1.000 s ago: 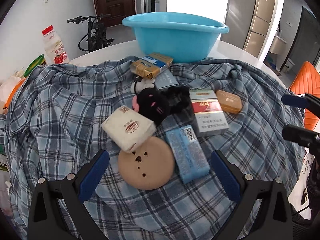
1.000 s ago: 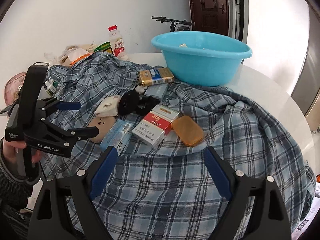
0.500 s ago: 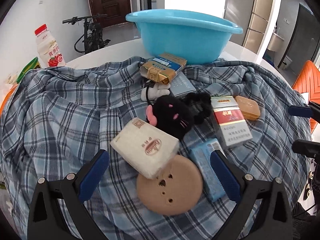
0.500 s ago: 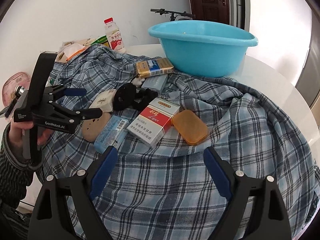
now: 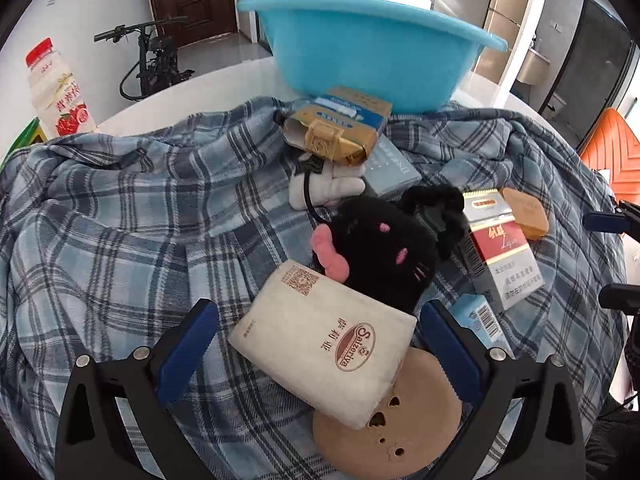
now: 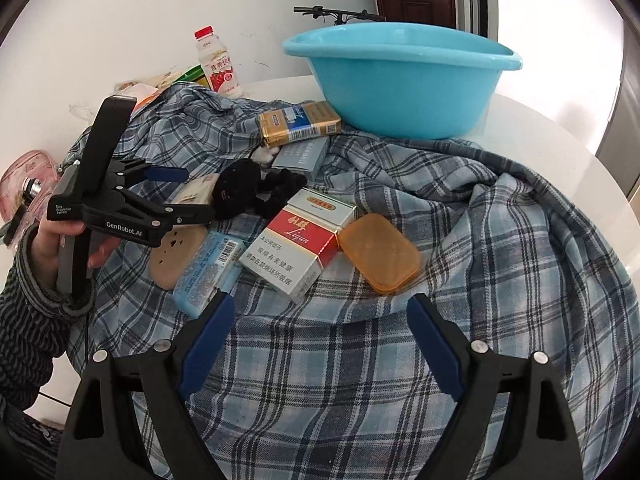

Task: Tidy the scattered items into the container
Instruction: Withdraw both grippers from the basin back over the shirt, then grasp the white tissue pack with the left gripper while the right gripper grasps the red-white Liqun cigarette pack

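A blue basin (image 5: 372, 64) (image 6: 404, 80) stands at the far side of a plaid cloth. Scattered on the cloth lie a white tissue pack (image 5: 324, 340), a black plush cat (image 5: 380, 252), a tan round disc (image 5: 392, 432), a light blue pack (image 6: 208, 268), a red and white carton (image 6: 304, 240), an orange soap case (image 6: 380, 252) and a gold and blue pack (image 6: 300, 124). My left gripper (image 5: 316, 352) is open with its jaws either side of the tissue pack. My right gripper (image 6: 320, 344) is open and empty, short of the carton and soap case.
A yoghurt bottle (image 5: 56, 92) and bags stand at the left rim of the white round table (image 6: 560, 136). A grey box (image 6: 304, 156) lies under the gold pack. A bicycle (image 5: 152, 64) and door are behind. An orange chair (image 5: 612, 148) is to the right.
My left gripper has moved forward and down until the tissue pack sits between its open jaws. My right gripper has crept forward a little toward the carton and soap case.
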Available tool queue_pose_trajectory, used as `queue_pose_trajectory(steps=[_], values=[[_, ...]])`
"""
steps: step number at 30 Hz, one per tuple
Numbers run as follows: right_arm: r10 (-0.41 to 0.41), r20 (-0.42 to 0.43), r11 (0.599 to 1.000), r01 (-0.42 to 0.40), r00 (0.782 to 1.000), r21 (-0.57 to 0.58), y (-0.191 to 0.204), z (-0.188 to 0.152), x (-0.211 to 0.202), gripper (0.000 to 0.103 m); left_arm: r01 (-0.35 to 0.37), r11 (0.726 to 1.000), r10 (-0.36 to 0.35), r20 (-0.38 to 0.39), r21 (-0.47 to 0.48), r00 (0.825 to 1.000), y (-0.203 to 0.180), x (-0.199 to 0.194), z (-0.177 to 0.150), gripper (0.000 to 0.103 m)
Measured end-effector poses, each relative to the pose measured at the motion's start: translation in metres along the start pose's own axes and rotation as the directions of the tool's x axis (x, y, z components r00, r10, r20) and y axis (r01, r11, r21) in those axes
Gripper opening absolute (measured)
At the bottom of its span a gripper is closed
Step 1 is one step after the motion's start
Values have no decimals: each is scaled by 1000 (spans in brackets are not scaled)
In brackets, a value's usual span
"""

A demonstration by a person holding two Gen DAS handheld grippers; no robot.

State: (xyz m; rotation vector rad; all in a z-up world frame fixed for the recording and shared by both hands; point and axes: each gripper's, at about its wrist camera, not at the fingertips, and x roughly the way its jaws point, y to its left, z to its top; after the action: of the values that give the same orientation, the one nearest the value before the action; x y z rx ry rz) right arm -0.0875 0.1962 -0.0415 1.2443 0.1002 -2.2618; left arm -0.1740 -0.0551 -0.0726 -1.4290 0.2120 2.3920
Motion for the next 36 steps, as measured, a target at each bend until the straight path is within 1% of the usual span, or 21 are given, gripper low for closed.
queue_pose_trajectory(steps=[3, 5, 7, 8, 10, 15, 22, 26, 29, 31, 33, 36], values=[[7, -13, 1000, -7, 1000, 9, -2, -1, 4, 87, -5, 1000, 6, -17, 6, 1000, 0, 8, -3, 102], [5, -18, 1000, -5, 1000, 9, -4, -1, 5, 87, 2, 1000, -2, -11, 3, 1000, 0, 8, -4, 102], [3, -19, 1000, -3, 1000, 11, -5, -1, 6, 87, 11, 1000, -11, 10, 14, 1000, -1, 5, -5, 92], [2, -19, 1000, -2, 1000, 13, -6, -1, 6, 87, 3, 1000, -3, 12, 20, 1000, -2, 3, -5, 91], [1, -17, 1000, -1, 1000, 19, -7, -1, 5, 87, -11, 1000, 11, 20, 22, 1000, -5, -1, -5, 87], [8, -13, 1000, -8, 1000, 27, -7, -3, 3, 87, -53, 999, 54, 47, -5, 997, -11, -19, -8, 86], [-16, -8, 1000, 16, 1000, -19, -2, -1, -2, 87, -2, 1000, 2, 61, -8, 998, -24, -49, -16, 86], [-20, -14, 999, 19, 1000, -50, -1, 4, 1, 87, 24, 999, -27, 85, 38, 996, -41, -63, -25, 86], [0, -22, 992, -2, 1000, -127, 6, 9, 7, 87, 31, 997, -37, 78, 74, 996, -56, -65, -30, 86], [32, -29, 973, -38, 999, -229, 14, 15, 14, 87, 41, 995, -47, 66, 86, 997, -63, -64, -32, 86], [88, -48, 932, -100, 995, -349, 21, 22, 21, 87, 49, 995, -54, 54, 89, 997, -69, -61, -33, 86], [96, -89, 860, -127, 991, -493, 28, 34, 34, 87, 58, 994, -61, 35, 90, 998, -74, -57, -34, 86]])
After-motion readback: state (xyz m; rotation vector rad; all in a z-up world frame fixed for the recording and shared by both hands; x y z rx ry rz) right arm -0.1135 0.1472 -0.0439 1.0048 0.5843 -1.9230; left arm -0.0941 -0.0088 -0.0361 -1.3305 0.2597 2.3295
